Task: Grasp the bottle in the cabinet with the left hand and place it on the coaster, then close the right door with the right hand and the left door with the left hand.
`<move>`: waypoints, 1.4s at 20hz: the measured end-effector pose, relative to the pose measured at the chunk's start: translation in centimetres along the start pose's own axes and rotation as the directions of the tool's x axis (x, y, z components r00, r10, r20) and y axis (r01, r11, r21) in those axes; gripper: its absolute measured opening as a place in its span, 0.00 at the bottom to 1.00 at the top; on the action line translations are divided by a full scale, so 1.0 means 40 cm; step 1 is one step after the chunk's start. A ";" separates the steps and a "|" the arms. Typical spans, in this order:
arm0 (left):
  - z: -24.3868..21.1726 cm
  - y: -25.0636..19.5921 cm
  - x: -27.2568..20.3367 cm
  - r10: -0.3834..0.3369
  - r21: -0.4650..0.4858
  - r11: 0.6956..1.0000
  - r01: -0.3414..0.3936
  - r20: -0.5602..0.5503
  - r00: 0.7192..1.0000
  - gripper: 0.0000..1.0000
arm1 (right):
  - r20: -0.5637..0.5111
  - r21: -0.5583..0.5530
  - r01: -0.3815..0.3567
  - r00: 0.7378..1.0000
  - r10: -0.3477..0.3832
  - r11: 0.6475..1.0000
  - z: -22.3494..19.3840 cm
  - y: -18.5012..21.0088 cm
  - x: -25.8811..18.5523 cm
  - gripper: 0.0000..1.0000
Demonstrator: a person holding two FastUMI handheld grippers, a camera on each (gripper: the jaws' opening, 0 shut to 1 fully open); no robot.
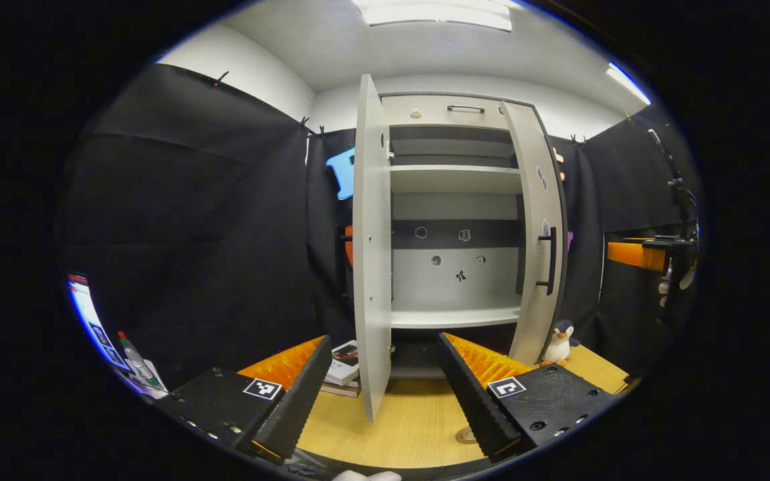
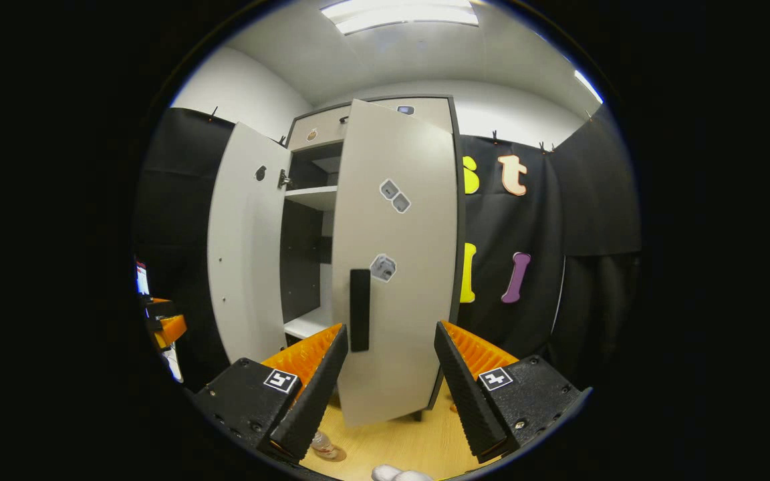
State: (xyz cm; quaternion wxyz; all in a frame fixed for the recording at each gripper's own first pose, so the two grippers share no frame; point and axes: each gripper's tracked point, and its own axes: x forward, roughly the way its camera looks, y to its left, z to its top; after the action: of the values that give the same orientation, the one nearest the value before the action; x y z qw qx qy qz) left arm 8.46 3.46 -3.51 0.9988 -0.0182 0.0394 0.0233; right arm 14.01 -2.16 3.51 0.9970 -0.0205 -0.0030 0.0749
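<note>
Left gripper (image 1: 385, 401): your fingers spread, empty.
Right gripper (image 2: 385, 394): spread before the right door (image 2: 395, 267).
Bottle (image 2: 323, 446): barely visible, cut off at the worktop's (image 2: 398, 444) near edge.

The left gripper (image 1: 381, 394) is held level, jaws spread wide and empty; the right gripper (image 2: 385, 394) is likewise held agape.

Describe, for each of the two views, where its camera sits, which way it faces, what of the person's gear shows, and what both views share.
Left gripper view: rides the left gripper, facing the open cabinet head-on; its own open fingers show, with the other gripper far right.
Right gripper view: rides the right gripper, facing the right door by its handle; own fingers open.
Shared: cabinet, both doors, wooden table.
</note>
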 end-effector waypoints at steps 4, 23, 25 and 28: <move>0.011 0.033 0.048 -0.049 0.027 0.998 0.048 0.018 0.999 0.96 | -0.056 0.038 0.032 0.998 -0.030 0.999 -0.073 0.039 -0.091 0.81; 0.145 0.351 0.445 0.088 0.097 0.991 -0.094 0.067 0.994 0.93 | -0.137 0.050 0.291 0.950 -0.282 0.955 -0.143 -0.126 -0.232 0.81; 0.134 0.347 0.442 0.071 0.094 0.993 -0.077 0.064 0.995 0.92 | -0.146 0.053 0.283 0.951 -0.273 0.958 -0.150 -0.118 -0.230 0.81; 0.136 0.327 0.442 0.055 0.072 0.996 -0.060 0.068 0.996 0.80 | -0.149 0.050 0.265 0.955 -0.255 0.963 -0.155 -0.102 -0.223 0.81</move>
State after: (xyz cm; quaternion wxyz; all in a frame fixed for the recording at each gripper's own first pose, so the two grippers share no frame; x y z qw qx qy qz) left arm 25.87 17.52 0.04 0.9985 0.0206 0.0077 0.0511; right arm 5.84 -7.77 -2.53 0.9959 0.0097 0.0675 -0.0587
